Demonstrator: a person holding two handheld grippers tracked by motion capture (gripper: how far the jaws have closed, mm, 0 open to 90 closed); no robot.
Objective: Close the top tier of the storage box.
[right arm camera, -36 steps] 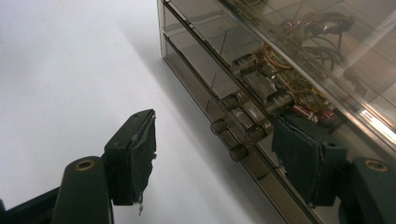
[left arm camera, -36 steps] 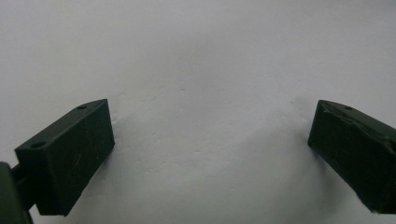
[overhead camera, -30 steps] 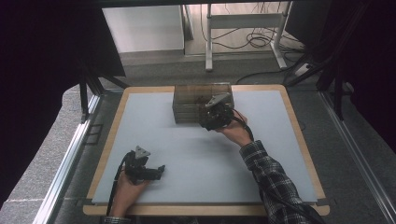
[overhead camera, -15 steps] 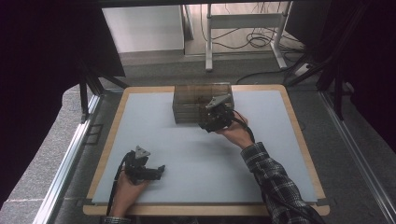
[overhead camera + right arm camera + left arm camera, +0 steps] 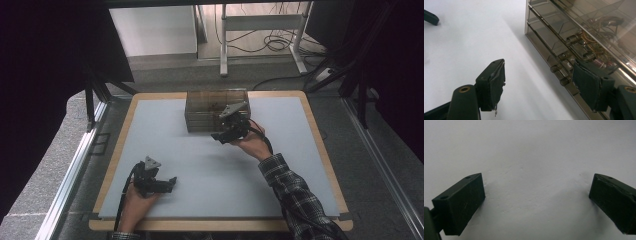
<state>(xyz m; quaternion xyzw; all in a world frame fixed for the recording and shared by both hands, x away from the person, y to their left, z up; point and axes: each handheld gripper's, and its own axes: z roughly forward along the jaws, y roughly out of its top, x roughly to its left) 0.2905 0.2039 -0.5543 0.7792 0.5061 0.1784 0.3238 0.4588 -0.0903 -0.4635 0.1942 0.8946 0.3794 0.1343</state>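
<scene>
In the high view I see my right tool at the front of the clear drawer box, which stands at 12 o'clock on the surface. My left tool rests at 7 o'clock. In the left gripper view its jaws stand released over bare surface. In the right gripper view the jaws have just been opening, nothing between them; one pad is just beside the small drawer handles.

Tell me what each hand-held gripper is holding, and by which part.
Nothing is held. The right hand-held gripper stands open at the front of the drawer box, one pad by a small drawer knob. The left hand-held gripper is open over the bare table.
</scene>
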